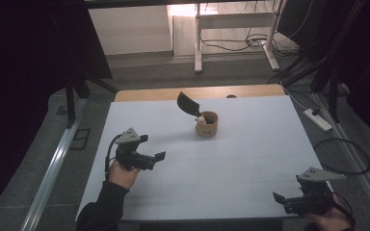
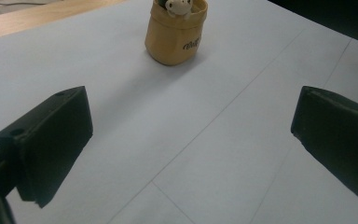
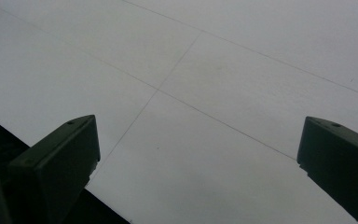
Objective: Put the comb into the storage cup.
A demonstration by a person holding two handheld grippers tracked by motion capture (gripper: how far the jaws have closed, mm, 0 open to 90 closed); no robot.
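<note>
Status: nothing grabbed yet, both claws empty, so I'd call this pre-approach w/ all the handling left to do. Left gripper hovers over the left-middle of the table, jaws spread wide, nothing between them; in the left gripper view it's aimed at the tan cup, which sits well apart, up ahead. Right gripper sits at the near right corner, jaws also wide open, holding nothing; right gripper view has bare tabletop and the near edge dropping to dark. Cup stands upright, far-centre of the table, closer to the left claw than the right. Materials: cup looks soft-walled, matte tan, maybe fabric or paper w/ a rolled rim & small dark print on the side; can't confirm stiffness. Inside: a small pale rounded figurine, face-like, plus a black spatula-type utensil, flat paddle end sticking up & leaning left-back. Table surface is smooth matte white w/ thin seam lines, bare wood strip along the far edge. Jaw pads are black, blocky, flat-faced, matte plastic look. Guess: left claw goes for cup or contents next.
</note>
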